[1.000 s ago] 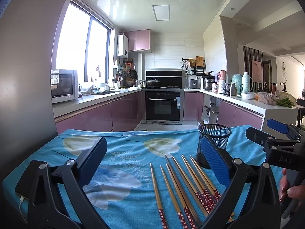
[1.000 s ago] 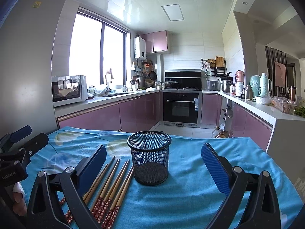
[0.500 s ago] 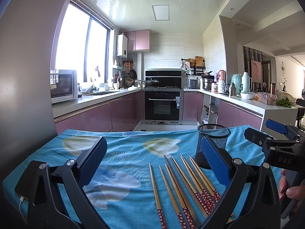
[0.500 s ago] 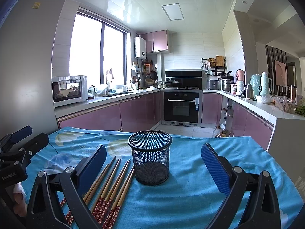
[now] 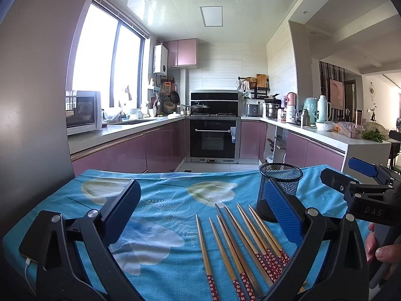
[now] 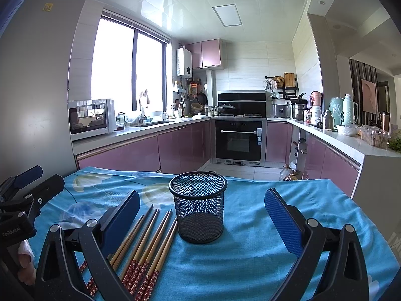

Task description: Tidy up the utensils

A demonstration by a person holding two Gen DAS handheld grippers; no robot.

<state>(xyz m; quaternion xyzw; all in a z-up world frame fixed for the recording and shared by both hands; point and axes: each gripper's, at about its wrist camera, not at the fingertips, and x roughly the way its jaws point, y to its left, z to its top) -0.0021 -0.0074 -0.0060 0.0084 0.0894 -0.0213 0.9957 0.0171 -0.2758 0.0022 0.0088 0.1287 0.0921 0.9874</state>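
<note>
We hold the left gripper (image 5: 200, 213) and right gripper (image 6: 201, 215) spread wide and empty above the table, because the chopsticks (image 5: 240, 240) lie loose beside the upright mesh cup (image 6: 198, 205), awaiting pickup.

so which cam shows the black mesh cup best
The right wrist view: the black wire-mesh cup stands whole and unblocked, centred between the open fingers, its inside looking empty. In the left wrist view the cup sits off to the right, partly hidden behind a blue finger pad.
</note>
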